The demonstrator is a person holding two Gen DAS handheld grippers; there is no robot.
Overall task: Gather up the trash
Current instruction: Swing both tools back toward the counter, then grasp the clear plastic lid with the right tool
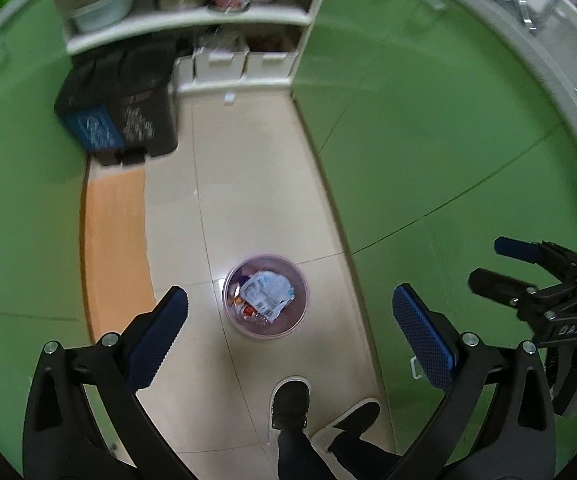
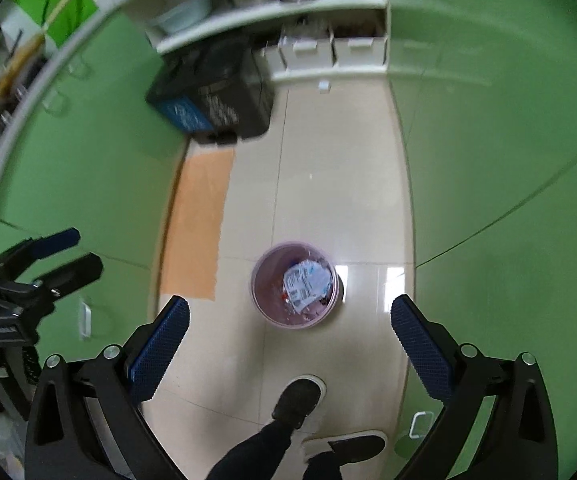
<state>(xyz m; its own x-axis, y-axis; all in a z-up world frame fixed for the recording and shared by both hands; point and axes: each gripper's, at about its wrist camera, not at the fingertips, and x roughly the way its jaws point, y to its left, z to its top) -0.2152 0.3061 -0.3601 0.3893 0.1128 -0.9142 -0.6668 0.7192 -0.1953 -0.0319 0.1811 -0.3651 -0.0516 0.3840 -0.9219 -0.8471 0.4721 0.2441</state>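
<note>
A small pink waste bin [image 1: 266,295] stands on the tiled floor far below me, also seen in the right wrist view as the bin [image 2: 294,290]. Crumpled white printed paper [image 1: 267,291] and other bits of rubbish lie inside it, the paper [image 2: 307,282] uppermost. My left gripper [image 1: 290,316] hangs open high above the bin with nothing between its blue pads. My right gripper [image 2: 290,320] is open too, equally high and empty. Each gripper shows in the other's view: the right gripper [image 1: 500,268] at the right edge, the left gripper [image 2: 80,252] at the left edge.
Green cabinet fronts [image 1: 428,140] line both sides of a narrow floor strip. Black and blue boxes [image 1: 120,112] sit at the far end under white shelves [image 1: 192,20]. An orange mat [image 1: 114,248] lies to the left. The person's dark shoes [image 1: 290,402] stand just behind the bin.
</note>
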